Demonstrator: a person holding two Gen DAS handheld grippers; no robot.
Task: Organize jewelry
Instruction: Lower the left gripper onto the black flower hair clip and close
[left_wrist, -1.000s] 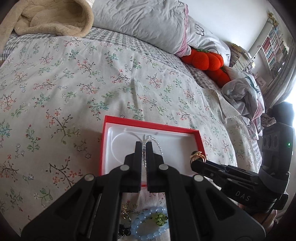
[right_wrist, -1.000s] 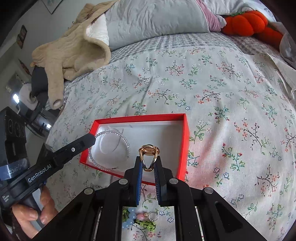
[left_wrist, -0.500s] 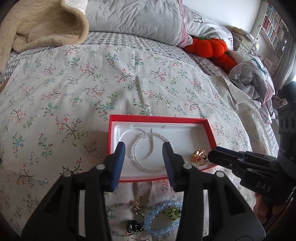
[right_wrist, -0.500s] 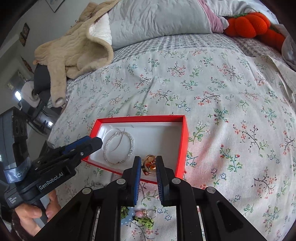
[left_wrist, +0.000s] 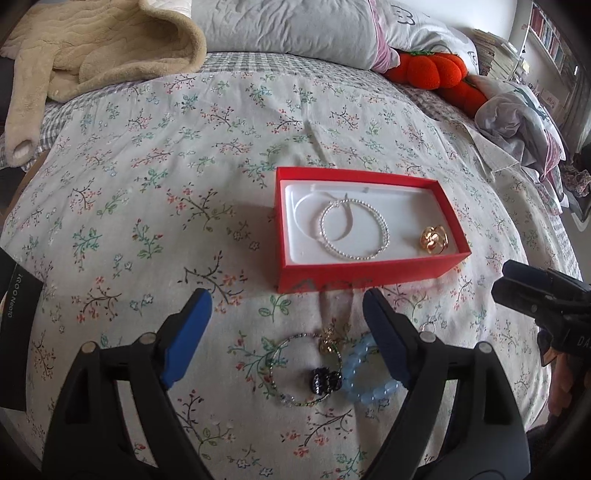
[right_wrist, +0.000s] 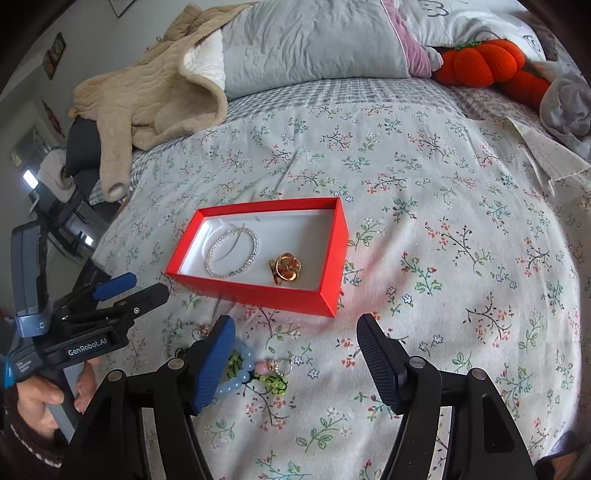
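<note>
A red box (left_wrist: 369, 275) (right_wrist: 255, 291) with a white lining lies on the floral bedspread. Inside lie a silver bead bracelet (left_wrist: 354, 229) (right_wrist: 232, 256) and a gold ring (left_wrist: 433, 240) (right_wrist: 284, 267). In front of the box lie a thin beaded bracelet with a dark charm (left_wrist: 306, 373), a light blue bead bracelet (left_wrist: 369, 380) (right_wrist: 236, 376) and a green charm (right_wrist: 273, 380). My left gripper (left_wrist: 284, 328) (right_wrist: 129, 288) is open and empty above the loose pieces. My right gripper (right_wrist: 295, 354) is open and empty just in front of the box.
A beige fleece garment (left_wrist: 92, 48) (right_wrist: 147, 96) and grey pillows (left_wrist: 288, 26) (right_wrist: 314, 40) lie at the head of the bed. An orange plush pumpkin (left_wrist: 432, 70) (right_wrist: 487, 62) and crumpled clothes (left_wrist: 517, 118) lie at the right.
Both grippers let go of their pieces, opened wide and drew back from the box. The silver bracelet and the gold ring now lie in the box.
</note>
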